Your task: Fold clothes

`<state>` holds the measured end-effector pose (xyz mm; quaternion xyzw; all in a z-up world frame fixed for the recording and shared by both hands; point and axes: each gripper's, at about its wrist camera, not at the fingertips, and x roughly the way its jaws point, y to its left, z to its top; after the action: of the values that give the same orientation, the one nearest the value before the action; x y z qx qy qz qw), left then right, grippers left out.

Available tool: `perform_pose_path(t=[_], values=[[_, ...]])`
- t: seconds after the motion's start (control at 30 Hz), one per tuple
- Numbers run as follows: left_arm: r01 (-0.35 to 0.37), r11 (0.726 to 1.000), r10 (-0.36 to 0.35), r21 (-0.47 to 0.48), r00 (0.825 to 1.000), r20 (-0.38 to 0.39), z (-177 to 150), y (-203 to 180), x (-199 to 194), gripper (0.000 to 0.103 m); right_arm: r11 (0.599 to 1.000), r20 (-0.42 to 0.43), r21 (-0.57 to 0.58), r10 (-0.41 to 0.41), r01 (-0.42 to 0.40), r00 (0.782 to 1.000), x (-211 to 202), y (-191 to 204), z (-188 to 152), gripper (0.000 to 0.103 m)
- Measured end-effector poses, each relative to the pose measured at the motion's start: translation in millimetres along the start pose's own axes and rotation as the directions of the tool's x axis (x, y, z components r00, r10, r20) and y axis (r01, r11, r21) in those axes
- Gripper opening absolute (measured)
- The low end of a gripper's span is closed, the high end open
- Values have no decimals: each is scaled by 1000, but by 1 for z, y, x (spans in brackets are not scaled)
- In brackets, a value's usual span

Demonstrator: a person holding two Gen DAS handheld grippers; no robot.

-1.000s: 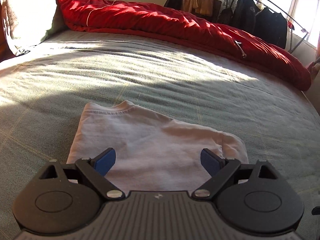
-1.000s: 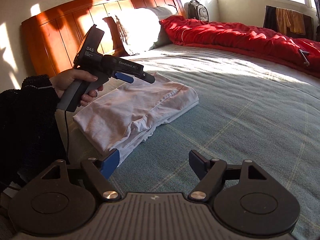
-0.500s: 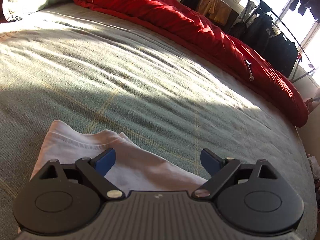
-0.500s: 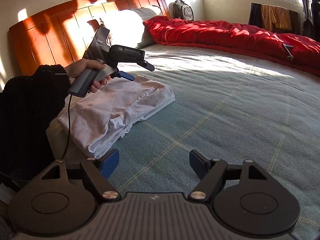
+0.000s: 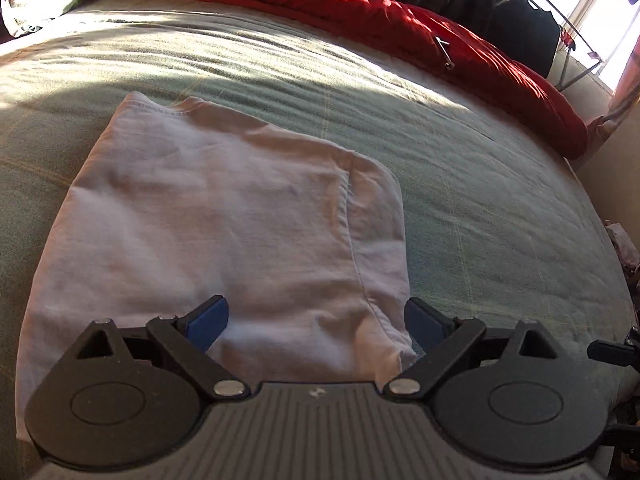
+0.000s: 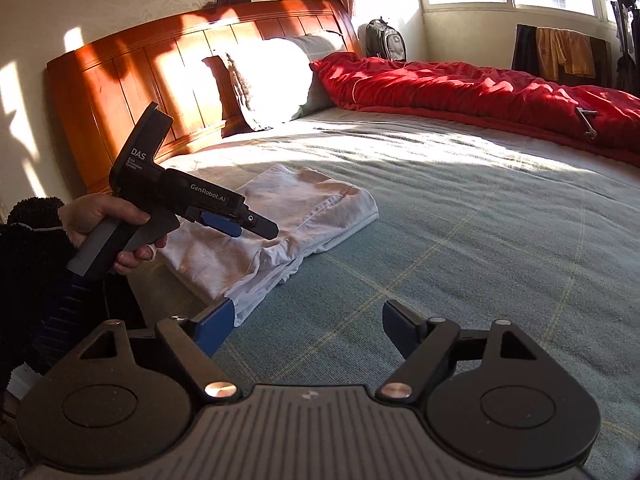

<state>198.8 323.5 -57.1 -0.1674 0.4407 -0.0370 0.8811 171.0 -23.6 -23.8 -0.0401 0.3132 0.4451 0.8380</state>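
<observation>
The shirt (image 5: 224, 224) is already folded into a compact rectangle and lies flat on the bed (image 5: 460, 184), toward 9 o'clock of its middle. Little seems left beyond tidying. The left claw (image 5: 316, 322) is held wide above it, empty; the right claw (image 6: 308, 326) is opening, nothing between. The shirt's near edge is hidden.

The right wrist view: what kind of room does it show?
Most likely a home bedroom: a bed with a wooden headboard, a pillow and a red quilt, with a folded white garment on the bedcover.
</observation>
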Motion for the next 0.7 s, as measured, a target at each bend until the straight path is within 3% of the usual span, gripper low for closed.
perform_pose_path(t=[0.1,0.27,0.4,0.57,0.7], values=[[-35,999,35,-3,999,26,-8,-9,-13,94,1000,-8,-4,-26,26,1000,-6,2,-1,89],[-98,988,84,123,991,109,-21,-46,-33,95,998,0,38,-52,52,999,-14,-3,-3,93],[-138,979,111,151,979,172,-42,-70,-43,95,997,-6,46,-66,66,998,-19,-3,-6,94],[-138,983,111,119,971,213,-72,-81,-46,96,995,-2,71,-69,69,998,-24,-7,-9,97],[-210,976,192,62,957,216,-93,-80,-38,96,994,-2,83,-70,70,998,-26,-9,-11,98]])
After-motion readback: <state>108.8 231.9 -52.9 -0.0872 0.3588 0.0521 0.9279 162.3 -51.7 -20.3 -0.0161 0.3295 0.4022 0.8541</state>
